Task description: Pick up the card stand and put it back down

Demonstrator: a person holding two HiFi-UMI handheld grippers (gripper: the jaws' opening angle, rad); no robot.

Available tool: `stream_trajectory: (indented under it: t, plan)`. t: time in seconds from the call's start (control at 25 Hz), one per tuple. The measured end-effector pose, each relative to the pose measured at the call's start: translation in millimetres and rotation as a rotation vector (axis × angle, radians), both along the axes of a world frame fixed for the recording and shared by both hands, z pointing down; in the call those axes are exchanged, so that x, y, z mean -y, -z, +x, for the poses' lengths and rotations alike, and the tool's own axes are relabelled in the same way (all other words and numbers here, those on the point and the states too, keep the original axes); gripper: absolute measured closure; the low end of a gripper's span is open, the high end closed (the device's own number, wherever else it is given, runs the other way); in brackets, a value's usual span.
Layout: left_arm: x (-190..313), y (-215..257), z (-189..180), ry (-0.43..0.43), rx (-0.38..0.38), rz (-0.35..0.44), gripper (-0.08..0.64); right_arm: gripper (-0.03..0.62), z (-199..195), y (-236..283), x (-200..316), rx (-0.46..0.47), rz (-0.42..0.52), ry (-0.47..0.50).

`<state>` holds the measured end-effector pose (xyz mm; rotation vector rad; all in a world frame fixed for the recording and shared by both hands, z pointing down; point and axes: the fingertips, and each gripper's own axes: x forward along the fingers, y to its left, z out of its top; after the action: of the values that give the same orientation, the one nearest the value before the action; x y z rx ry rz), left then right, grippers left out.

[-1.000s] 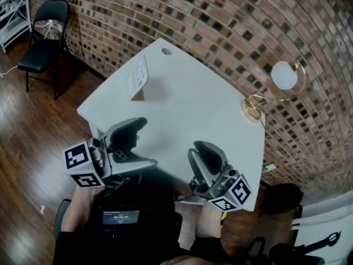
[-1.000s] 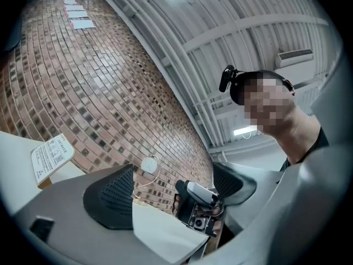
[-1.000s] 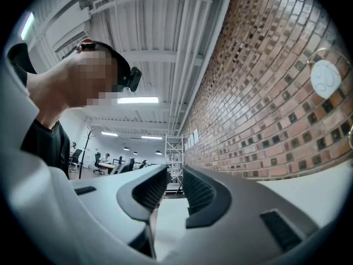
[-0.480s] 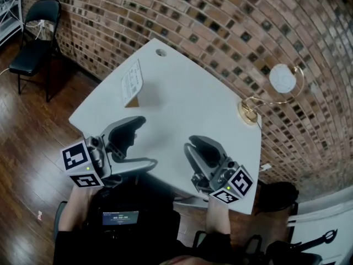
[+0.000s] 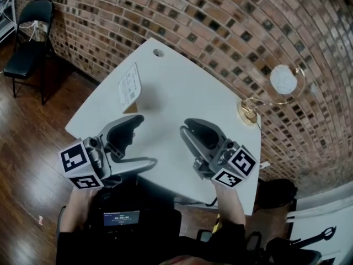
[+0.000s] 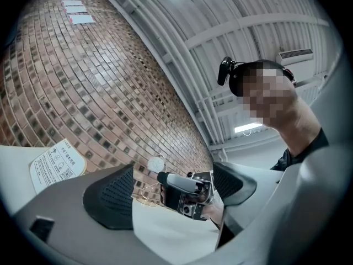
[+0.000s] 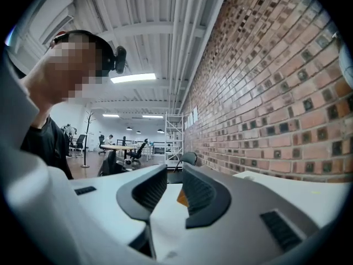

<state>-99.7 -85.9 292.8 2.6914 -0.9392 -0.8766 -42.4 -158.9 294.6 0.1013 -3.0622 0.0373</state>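
Head view: the card stand [image 5: 130, 86] sits on the white table [image 5: 187, 87] toward its far left corner. Its printed face leans back and a brown support shows at its lower edge. It is well apart from both claws. The left claw [image 5: 146, 141] hangs over the table's near left edge with its jaws spread wide. The right claw [image 5: 184, 126] hangs over the near middle with its jaws drawn to a narrow gap. A lamp [image 5: 284, 76] with a brass base and a round white shade stands at the right corner by the brick wall [image 5: 220, 15]. A black folding chair [image 5: 27, 26] stands on the wood floor [image 5: 33, 120] at far left.

Left gripper view: we confirm the ribbed pads are wide apart and hold nothing. Through the gap we see the right claw side-on with the lamp behind it, and the card's print shows at far left.

Right gripper view: the pads are close together but press on nothing. A small orange-brown patch on the table shows through the gap; we cannot tell what it is. Only this view shows the open room beyond, with a white shelving rack [image 7: 174, 131].
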Motion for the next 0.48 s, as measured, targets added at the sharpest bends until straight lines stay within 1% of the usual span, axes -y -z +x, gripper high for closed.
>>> stream_trajectory:
  t: [0.16, 0.32, 0.48]
  plan:
    - [4, 0, -9, 0.018, -0.006, -0.002, 0.114, 0.477, -20, -6, 7, 0.000, -0.022, 0.018]
    - [5, 2, -20, 0.044, -0.011, -0.003, 0.114, 0.477, -35, -19, 11, -0.032, -0.027, 0.022]
    - [5, 3, -29, 0.070, -0.012, 0.002, 0.114, 0.476, -44, -36, 16, -0.060, -0.054, 0.014]
